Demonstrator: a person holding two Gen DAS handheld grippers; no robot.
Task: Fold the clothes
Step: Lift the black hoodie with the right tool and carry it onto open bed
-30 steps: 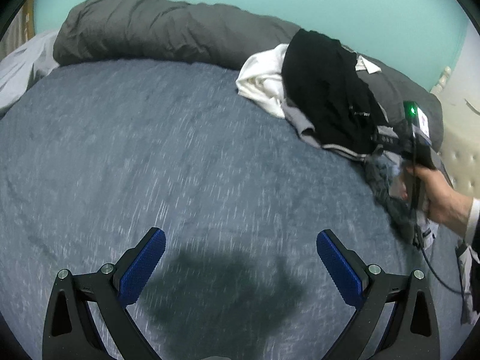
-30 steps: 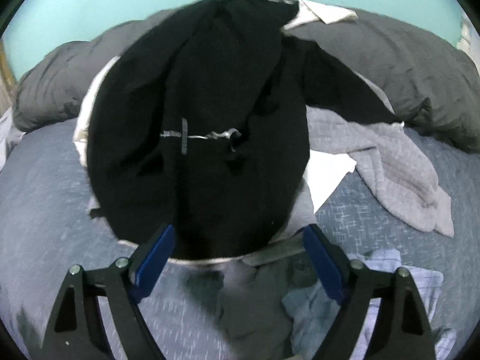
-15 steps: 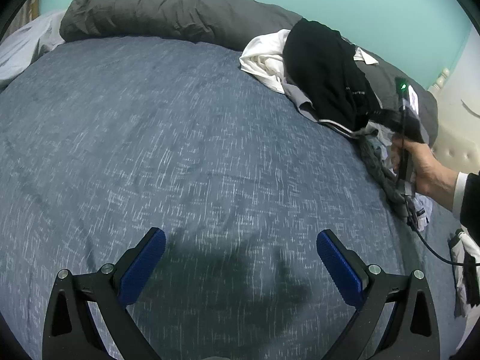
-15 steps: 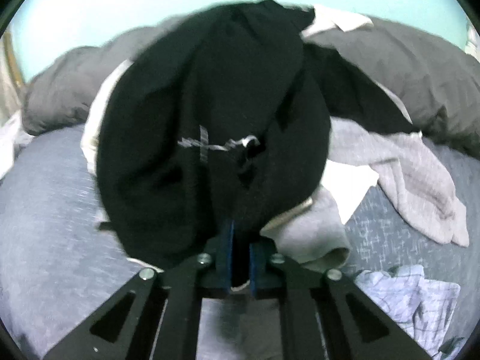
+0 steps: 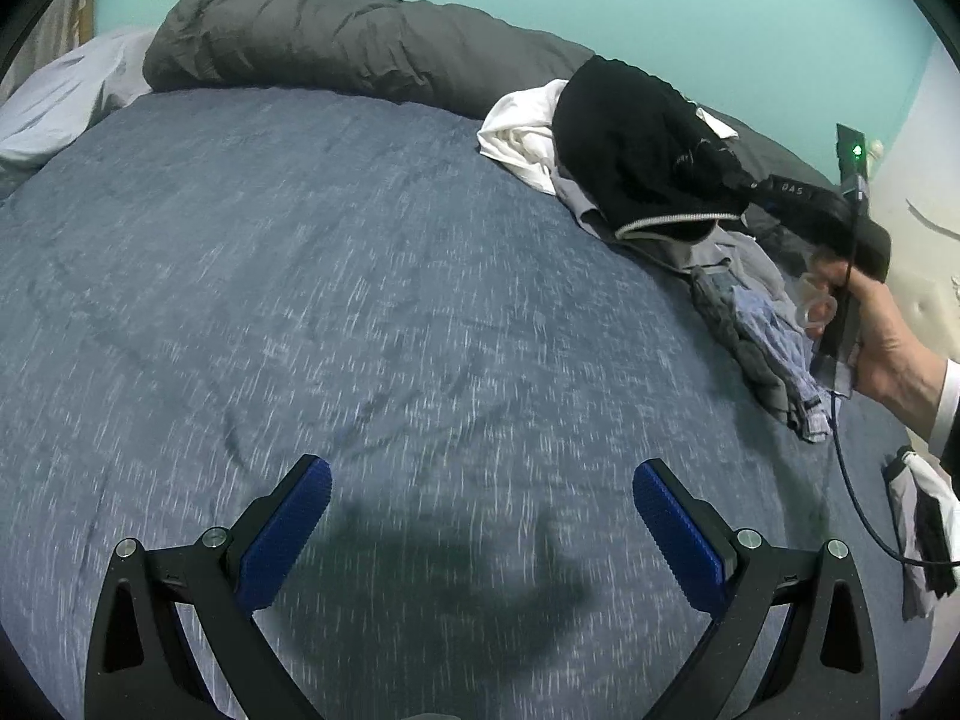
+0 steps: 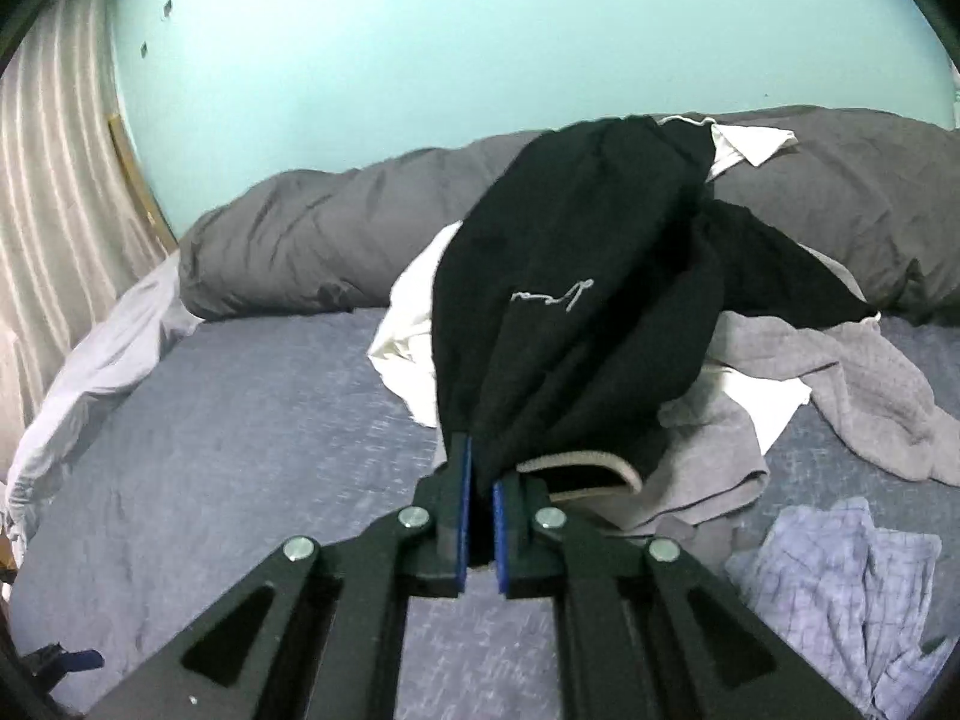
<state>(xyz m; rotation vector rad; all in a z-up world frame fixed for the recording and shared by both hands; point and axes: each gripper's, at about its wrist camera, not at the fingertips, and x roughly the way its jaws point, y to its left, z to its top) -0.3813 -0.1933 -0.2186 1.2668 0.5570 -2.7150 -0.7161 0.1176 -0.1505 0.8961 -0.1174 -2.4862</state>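
A black garment (image 6: 576, 312) with a pale trimmed hem lies on top of a clothes pile at the far right of the bed. My right gripper (image 6: 480, 468) is shut on its near edge, and the cloth stretches back from the blue pads to the pile. In the left wrist view the same black garment (image 5: 636, 150) is pulled taut toward the right gripper (image 5: 744, 189), which a hand (image 5: 882, 336) holds. My left gripper (image 5: 480, 498) hovers open over bare blue bedspread (image 5: 336, 276), far from the pile, with nothing between its fingers.
Under the black garment lie a white shirt (image 6: 408, 324), grey clothes (image 6: 840, 378) and a blue checked cloth (image 6: 840, 576). A rolled dark grey duvet (image 5: 312, 36) runs along the teal wall. A pale pillow (image 5: 54, 108) lies at the far left.
My right gripper went from open around the black garment's edge to shut on it, and has drawn it up and back. The left gripper stayed open and tilted up slightly.
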